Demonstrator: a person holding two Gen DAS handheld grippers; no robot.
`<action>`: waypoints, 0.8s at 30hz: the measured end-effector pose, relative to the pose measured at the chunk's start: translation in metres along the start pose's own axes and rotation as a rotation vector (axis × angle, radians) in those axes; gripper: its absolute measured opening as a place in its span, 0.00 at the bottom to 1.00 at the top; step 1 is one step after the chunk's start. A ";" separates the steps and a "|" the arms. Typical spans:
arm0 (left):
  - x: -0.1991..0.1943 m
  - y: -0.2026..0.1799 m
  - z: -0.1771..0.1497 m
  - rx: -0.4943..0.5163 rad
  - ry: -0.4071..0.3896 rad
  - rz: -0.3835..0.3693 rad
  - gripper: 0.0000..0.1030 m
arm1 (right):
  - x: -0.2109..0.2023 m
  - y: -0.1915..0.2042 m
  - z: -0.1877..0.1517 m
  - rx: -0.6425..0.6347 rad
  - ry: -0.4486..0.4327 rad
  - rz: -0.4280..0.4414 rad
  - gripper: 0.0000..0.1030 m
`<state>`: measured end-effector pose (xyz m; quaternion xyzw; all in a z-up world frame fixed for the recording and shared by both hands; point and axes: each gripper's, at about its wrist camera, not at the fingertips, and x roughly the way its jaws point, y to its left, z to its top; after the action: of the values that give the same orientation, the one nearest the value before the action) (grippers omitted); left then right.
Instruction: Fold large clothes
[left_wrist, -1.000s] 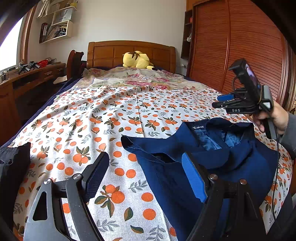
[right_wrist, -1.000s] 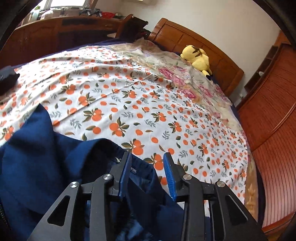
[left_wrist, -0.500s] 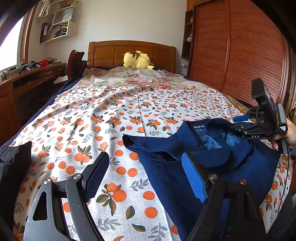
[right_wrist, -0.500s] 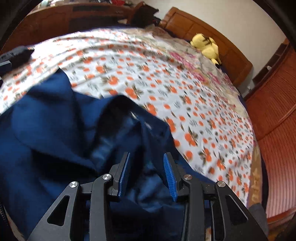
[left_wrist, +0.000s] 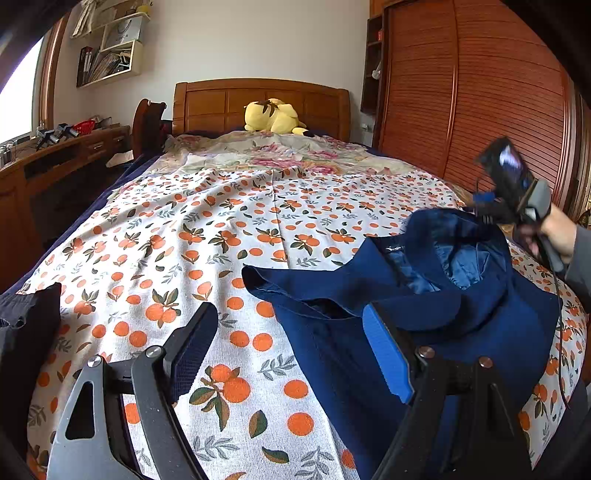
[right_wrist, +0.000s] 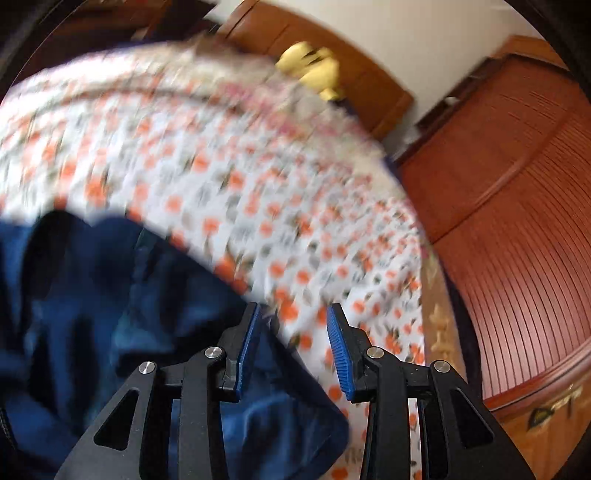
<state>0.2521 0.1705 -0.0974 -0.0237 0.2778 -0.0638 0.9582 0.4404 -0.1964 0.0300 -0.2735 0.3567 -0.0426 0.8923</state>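
Navy blue fabric jacket (left_wrist: 424, 306): crumpled, near right of orange-print bed sheet (left_wrist: 207, 236). Left gripper (left_wrist: 291, 354): jaws wide, empty, above jacket's left edge. Right gripper (right_wrist: 291, 347): jaws part-open, empty, over jacket's right edge. Yellow plush toy (left_wrist: 273, 116): far, by headboard.

Motion blur is smearing the right wrist view: the bedspread (right_wrist: 229, 177) and far yellow plush toy (right_wrist: 314, 70) are losing detail. The navy garment (left_wrist: 424, 317) is running off the near edge.
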 end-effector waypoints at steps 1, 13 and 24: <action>0.000 0.000 0.001 -0.001 0.000 0.000 0.79 | -0.005 -0.002 0.005 0.015 -0.017 0.017 0.37; 0.000 0.002 0.001 -0.001 0.001 0.004 0.79 | -0.095 0.086 -0.018 -0.091 -0.117 0.500 0.37; -0.004 0.014 -0.001 -0.019 -0.003 0.021 0.79 | -0.154 0.124 -0.055 -0.228 -0.153 0.698 0.49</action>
<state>0.2502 0.1853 -0.0975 -0.0302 0.2772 -0.0510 0.9590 0.2756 -0.0748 0.0274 -0.2353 0.3633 0.3244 0.8411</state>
